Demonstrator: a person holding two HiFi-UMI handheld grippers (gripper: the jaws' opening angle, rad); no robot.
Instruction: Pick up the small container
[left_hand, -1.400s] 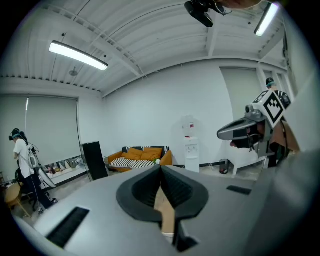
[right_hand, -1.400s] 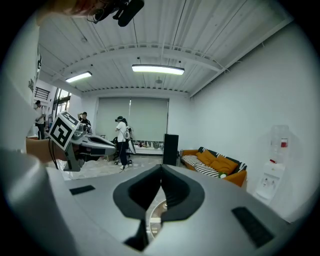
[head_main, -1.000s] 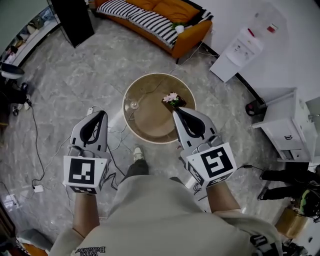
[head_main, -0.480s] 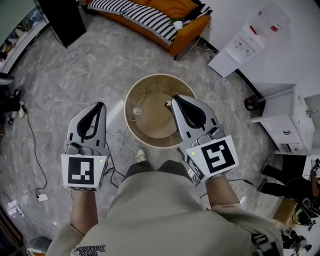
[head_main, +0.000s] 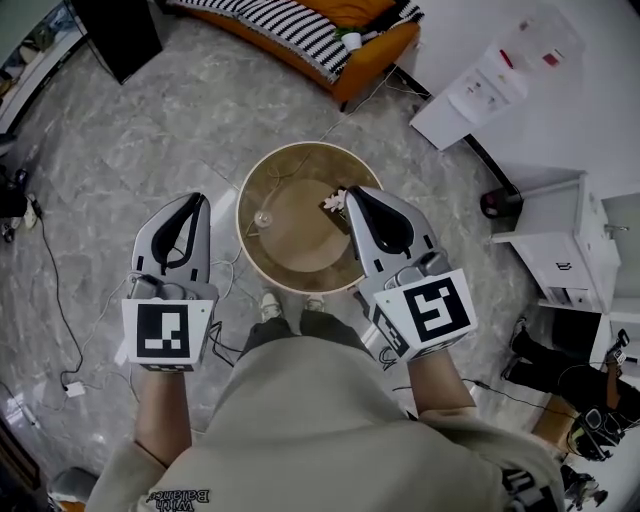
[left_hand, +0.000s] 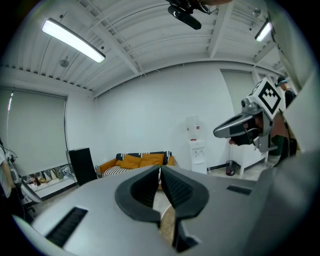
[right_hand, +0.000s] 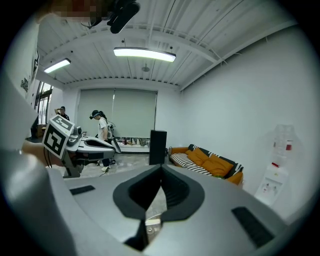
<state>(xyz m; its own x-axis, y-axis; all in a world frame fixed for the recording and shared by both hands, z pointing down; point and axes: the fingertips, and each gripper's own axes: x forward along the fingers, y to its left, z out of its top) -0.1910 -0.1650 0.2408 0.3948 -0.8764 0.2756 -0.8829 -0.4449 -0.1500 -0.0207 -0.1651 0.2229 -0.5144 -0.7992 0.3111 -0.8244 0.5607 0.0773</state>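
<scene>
Left hand: I hold it out in front of the body, with the left gripper (head_main: 198, 200) pointing forward and a little downward and its marker cube toward me.
Right hand: it is in the same pose, with the right gripper (head_main: 352, 192) level with the left and well apart from it.
Left fingers: pressed together along their length, with nothing between them. The tips hang just outside the left rim of the round table (head_main: 243, 225).
Right fingers: closed tip to tip and pinching nothing. The tips hang over the right part of the tabletop, just beside a small flower arrangement (head_main: 335, 201) on their left.
Small container (head_main: 264, 217): a small, clear, round thing standing upright on the tan tabletop.
Container's place: it is between the two sets of fingertips, ahead and right of the left tips and left of the right tips. Neither touches it.
Container's detail: too small for me to make out a lid or contents.
</scene>
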